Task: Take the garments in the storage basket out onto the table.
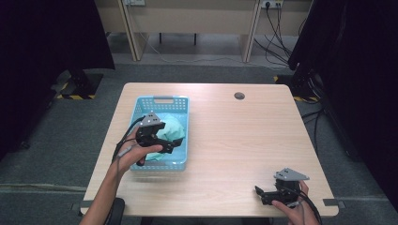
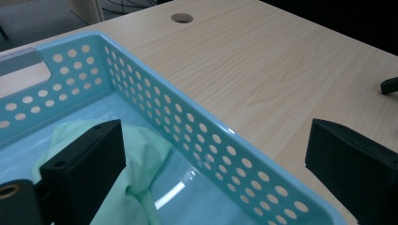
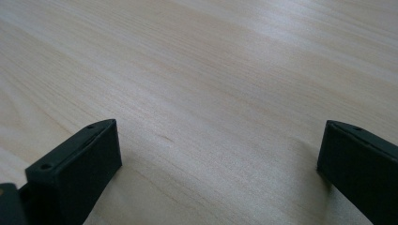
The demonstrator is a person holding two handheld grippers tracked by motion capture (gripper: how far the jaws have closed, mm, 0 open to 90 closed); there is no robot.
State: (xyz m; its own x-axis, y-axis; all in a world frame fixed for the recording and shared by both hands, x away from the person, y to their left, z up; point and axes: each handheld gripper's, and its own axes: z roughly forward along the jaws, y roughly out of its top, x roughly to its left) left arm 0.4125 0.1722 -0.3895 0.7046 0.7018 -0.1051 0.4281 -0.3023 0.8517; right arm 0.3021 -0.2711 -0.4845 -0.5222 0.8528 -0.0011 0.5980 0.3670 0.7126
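Observation:
A light blue perforated basket (image 1: 140,105) stands on the left half of the wooden table, and a pale green cloth (image 1: 171,129) lies bunched inside it. My left gripper (image 1: 172,146) hovers over the basket's near right part, open, one jaw above the cloth (image 2: 141,154) and the other out past the basket wall (image 2: 202,136). Nothing is held between its jaws. My right gripper (image 1: 261,193) rests open at the table's near right edge, its jaws spread over bare wood.
A round cable hole (image 1: 239,96) sits in the table (image 1: 244,140) near its far edge. Beyond the table are desk legs, loose cables and dark curtains on both sides. The other gripper's jaw tip (image 2: 389,85) peeks in at the right of the left gripper view.

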